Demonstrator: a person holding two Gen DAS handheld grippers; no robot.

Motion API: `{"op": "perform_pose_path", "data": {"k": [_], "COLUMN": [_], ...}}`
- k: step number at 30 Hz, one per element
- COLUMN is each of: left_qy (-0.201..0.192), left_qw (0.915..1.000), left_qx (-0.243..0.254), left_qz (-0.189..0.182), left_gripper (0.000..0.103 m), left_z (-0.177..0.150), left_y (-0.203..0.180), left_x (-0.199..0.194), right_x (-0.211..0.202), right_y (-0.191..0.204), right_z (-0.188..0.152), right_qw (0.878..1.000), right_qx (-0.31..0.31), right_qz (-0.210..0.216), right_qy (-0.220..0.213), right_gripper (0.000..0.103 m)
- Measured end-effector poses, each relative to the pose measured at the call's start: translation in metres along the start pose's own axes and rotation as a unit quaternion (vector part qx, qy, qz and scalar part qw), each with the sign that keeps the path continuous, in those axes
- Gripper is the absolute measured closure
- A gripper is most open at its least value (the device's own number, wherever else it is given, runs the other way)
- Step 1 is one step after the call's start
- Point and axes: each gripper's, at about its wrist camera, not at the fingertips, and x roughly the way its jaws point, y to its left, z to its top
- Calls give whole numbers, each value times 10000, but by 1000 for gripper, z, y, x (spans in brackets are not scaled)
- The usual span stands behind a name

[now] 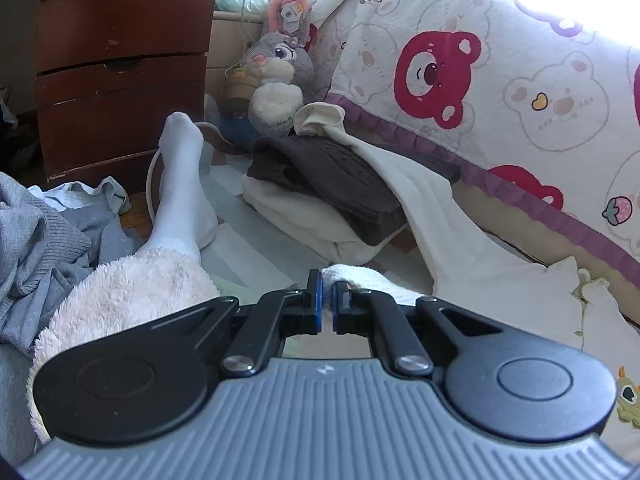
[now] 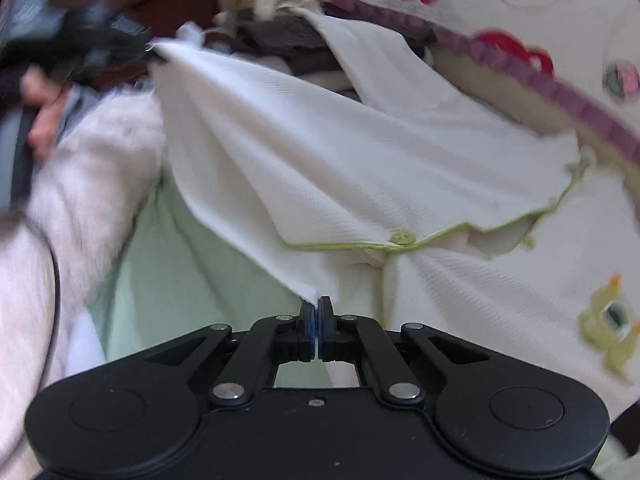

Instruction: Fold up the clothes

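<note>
Grippers, left and right, angle downward, pinching white garment.

White garment with green trim, brown folded knit, quilt (red-and-cream bears).

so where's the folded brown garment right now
In the left wrist view, the folded brown garment lies mid-frame atop a cream folded pile, just below the grey plush rabbit.

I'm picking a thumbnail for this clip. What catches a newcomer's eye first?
The white garment with green trim, stretched across the middle between the left gripper at upper left and the right gripper at bottom centre, both pinching its edge. Next, the red-bear quilt on the right, with a grey plush rabbit beside it.
</note>
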Motion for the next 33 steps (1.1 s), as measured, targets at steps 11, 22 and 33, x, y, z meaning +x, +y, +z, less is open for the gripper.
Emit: {"op": "perform_pose_path", "data": {"k": [11,22,33], "left_qy": [-47,-10,79], "left_qw": [10000,9999,9990], "left_qx": [31,-163,443], "left_qz": [-41,4,-20], "left_gripper": [99,99,99], "left_z": [1,0,4], "left_y": [-1,0,-9], "left_x": [0,3,6], "right_x": [40,36,29], "right_y": [23,52,-17], "right_z": [-11,-12,11], "right_qw": [9841,9782,9983], "right_qx": [-1214,-1893,551], "right_qz": [-1183,-846,-47], "right_qy": [528,74,207], "right_gripper": [58,44,102]}}
